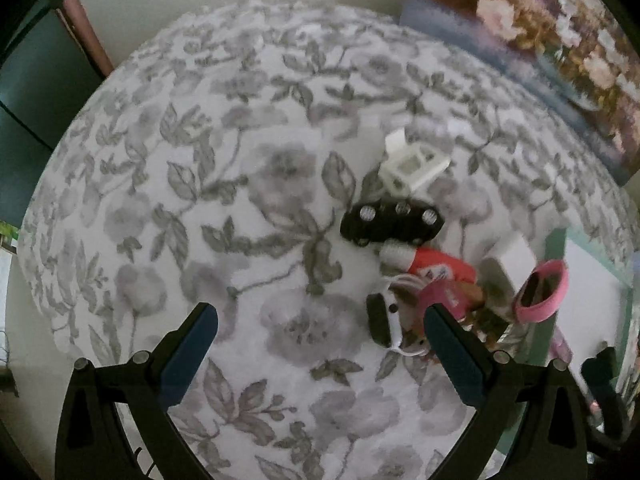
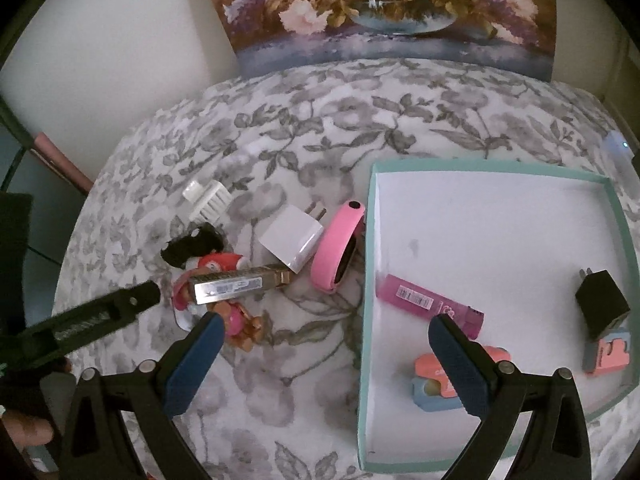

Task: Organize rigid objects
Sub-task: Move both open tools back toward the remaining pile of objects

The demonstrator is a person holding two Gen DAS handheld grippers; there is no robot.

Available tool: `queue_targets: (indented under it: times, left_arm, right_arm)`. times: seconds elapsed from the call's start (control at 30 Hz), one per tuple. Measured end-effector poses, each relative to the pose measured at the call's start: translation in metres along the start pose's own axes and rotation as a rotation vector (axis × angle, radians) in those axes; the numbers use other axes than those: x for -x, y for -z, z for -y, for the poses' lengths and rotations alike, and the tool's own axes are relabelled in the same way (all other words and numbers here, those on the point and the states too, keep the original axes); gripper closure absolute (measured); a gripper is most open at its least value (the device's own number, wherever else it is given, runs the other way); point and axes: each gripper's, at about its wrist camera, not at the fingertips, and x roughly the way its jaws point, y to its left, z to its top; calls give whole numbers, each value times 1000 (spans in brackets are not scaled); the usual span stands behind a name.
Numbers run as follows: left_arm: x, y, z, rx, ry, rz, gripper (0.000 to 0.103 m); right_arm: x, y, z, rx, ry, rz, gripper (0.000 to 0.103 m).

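Beside the teal box (image 2: 368, 240), left of its wall, your pink band (image 2: 338, 252) and white charger (image 2: 292, 240) wait on the floral bench (image 2: 280, 380); both grippers, left (image 1: 320, 344) and right (image 2: 326, 352), hover with fingers spread wide, empty.

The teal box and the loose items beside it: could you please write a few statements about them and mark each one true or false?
1. The pink lighter lies inside the teal box. True.
2. The pink wristband is inside the box. False: it rests on the floral cloth just outside the box's left wall.
3. The black charger is inside the box. True.
4. The right gripper is clamped on the white charger. False: its jaws stand open and empty.
5. The left gripper is open and holds nothing. True.
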Motion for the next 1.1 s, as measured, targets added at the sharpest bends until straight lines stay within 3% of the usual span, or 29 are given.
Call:
queue_targets:
  times: [0.53, 0.8, 0.93, 1.1]
  left_arm:
    - [-54, 7, 13, -34, -53, -102, 1]
    - [-60, 8, 16, -12, -46, -77, 4]
    - [-53, 8, 24, -24, 31, -79, 33]
    - [-48, 8, 42, -79, 67, -71, 68]
  right_arm:
    - [-5, 1, 2, 3, 18, -17, 0]
    - [-9, 2, 1, 7, 22, -25, 0]
    - [-8, 3, 0, 11, 23, -22, 0]
    - [-9, 3, -2, 17, 24, -25, 0]
